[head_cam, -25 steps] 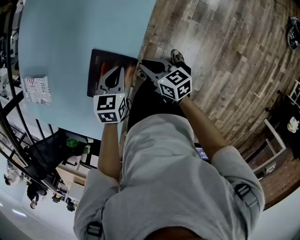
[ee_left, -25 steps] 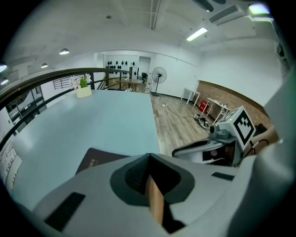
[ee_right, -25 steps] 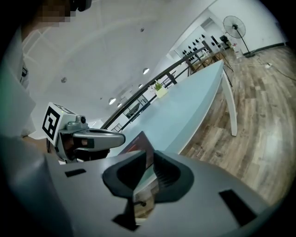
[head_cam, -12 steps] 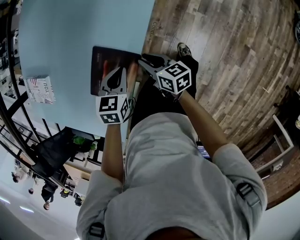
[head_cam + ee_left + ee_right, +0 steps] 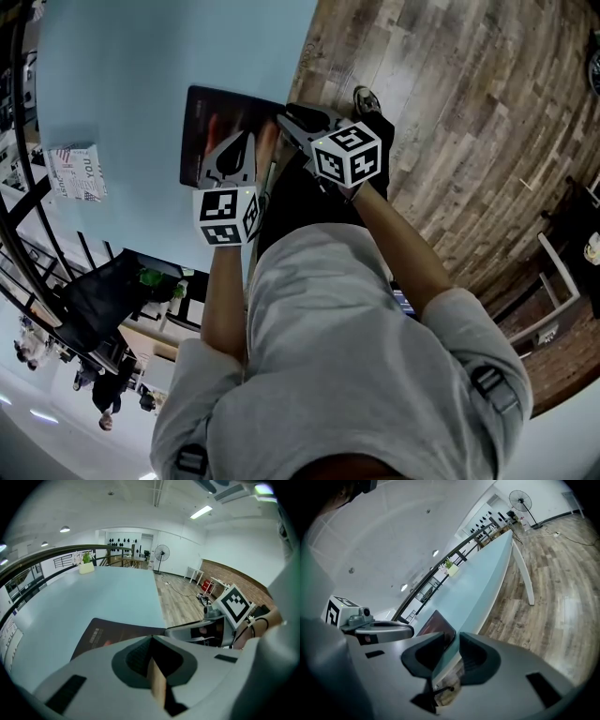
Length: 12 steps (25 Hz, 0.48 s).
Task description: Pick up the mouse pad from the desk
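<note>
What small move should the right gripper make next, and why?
Probably ease the right gripper forward over the corner of the dark rectangular mouse pad, then close: its fingers are opening astride the edge of the pale blue desk, pad just ahead.

One mouse pad (image 5: 214,122), one box (image 5: 77,174) — two tongs (image 5: 247,139) (image 5: 284,121).

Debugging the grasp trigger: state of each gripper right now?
Left gripper: shut, tips together over the dark rectangular mouse pad.
Right gripper: opening, jaws astride the light blue desk edge, gripping nothing.
</note>
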{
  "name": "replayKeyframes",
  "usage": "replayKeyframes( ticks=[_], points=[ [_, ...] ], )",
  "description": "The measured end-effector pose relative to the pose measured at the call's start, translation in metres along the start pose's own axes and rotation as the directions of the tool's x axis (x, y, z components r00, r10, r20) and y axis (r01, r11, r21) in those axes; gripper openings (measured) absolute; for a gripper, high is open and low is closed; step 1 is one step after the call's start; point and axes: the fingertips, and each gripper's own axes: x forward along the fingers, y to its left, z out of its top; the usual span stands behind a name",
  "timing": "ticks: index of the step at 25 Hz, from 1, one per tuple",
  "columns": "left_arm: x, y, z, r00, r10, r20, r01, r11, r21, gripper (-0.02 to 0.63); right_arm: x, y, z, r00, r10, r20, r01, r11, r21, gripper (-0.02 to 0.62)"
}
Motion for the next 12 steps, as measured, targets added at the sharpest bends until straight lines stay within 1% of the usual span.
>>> replayKeyframes(
  ticks=[9,12],
  points=[
    [-0.0046,0.0009,-0.0054,1.0,0.006,0.009,-0.006,1.0,-0.022,0.012,-0.0039,0.0005,0.0005,0.999,-0.045,-0.009,0.045,0.998,-0.053,0.081],
    [-0.0055,0.0032,-0.0076,1.0,0.01,0.013,-0.01,0.999,-0.033,0.012,-0.0055,0.0023,0.0019,0.998,-0.058,-0.002,0.057,0.995,-0.087,0.052]
  ],
)
